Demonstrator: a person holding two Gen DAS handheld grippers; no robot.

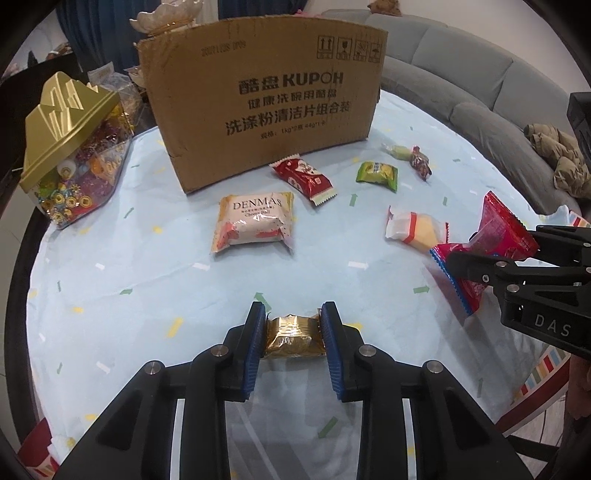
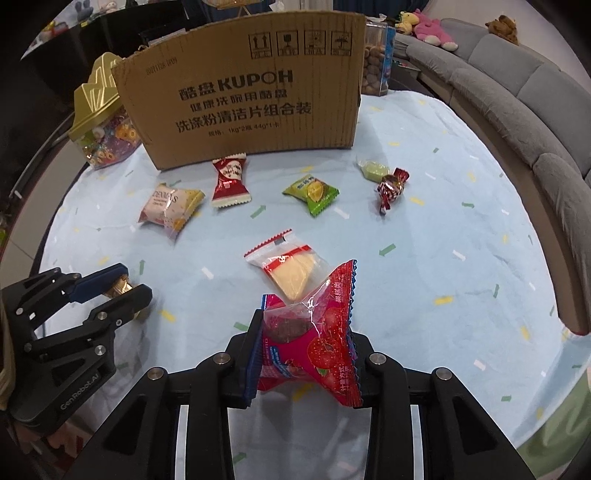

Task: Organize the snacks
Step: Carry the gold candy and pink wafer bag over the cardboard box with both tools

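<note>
My left claw (image 1: 293, 334) clamps gold packet (image 1: 293, 338); right claw (image 2: 306, 347) pinches red packet (image 2: 314, 332). Both lifted near me, likely bound for cardboard box (image 1: 258, 96) at far surface (image 1: 147, 277).

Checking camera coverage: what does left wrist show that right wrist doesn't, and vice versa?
Left wrist only: the gold packet's full face between the left gripper's pads; a brown jacket on the sofa.

Right wrist only: a clear tub of round snacks behind the box; plush toys on the sofa; the red packet's printed front in the right gripper.

Both: cardboard box, gold-lidded jar, six loose snacks on the blue cloth, both grippers shut on packets.
</note>
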